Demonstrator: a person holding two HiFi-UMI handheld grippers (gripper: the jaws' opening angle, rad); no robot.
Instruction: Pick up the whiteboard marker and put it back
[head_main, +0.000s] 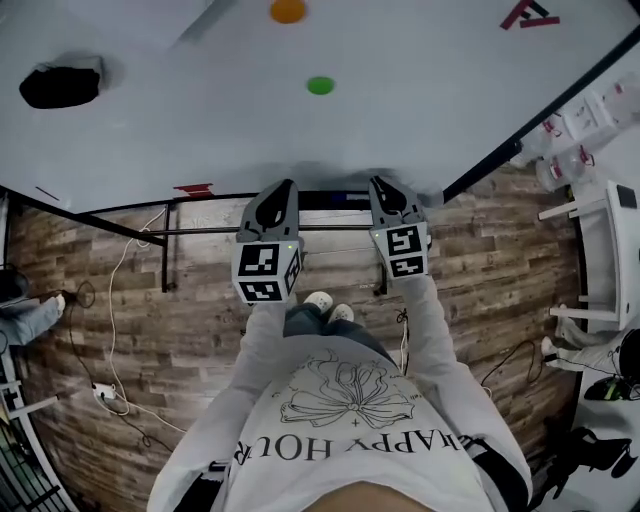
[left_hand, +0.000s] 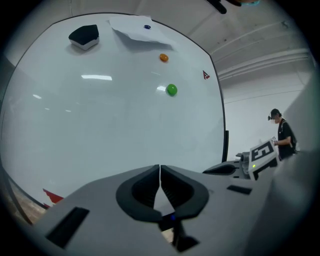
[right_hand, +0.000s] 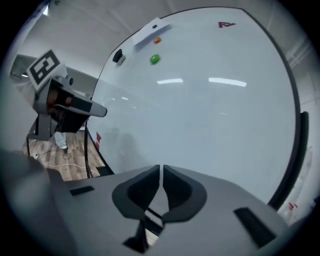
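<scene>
Both grippers are held up side by side in front of the lower edge of a large whiteboard (head_main: 330, 130). My left gripper (head_main: 285, 186) has its jaws together with nothing between them, as the left gripper view (left_hand: 160, 168) also shows. Just to its right, my right gripper (head_main: 381, 184) is shut and empty too, its tips nearly meeting (right_hand: 161, 168). Between the two, a dark ledge (head_main: 325, 200) runs along the board's bottom. I cannot make out a whiteboard marker in any view. A small red mark (head_main: 195, 188) sits at the board's lower left.
On the board are a black eraser (head_main: 60, 85), an orange magnet (head_main: 288, 10), a green magnet (head_main: 320, 85) and red writing (head_main: 528, 14). A paper sheet (left_hand: 140, 35) hangs near the top. Cables (head_main: 110, 300) lie on the wooden floor. A person (left_hand: 283, 134) stands beyond the board's right edge.
</scene>
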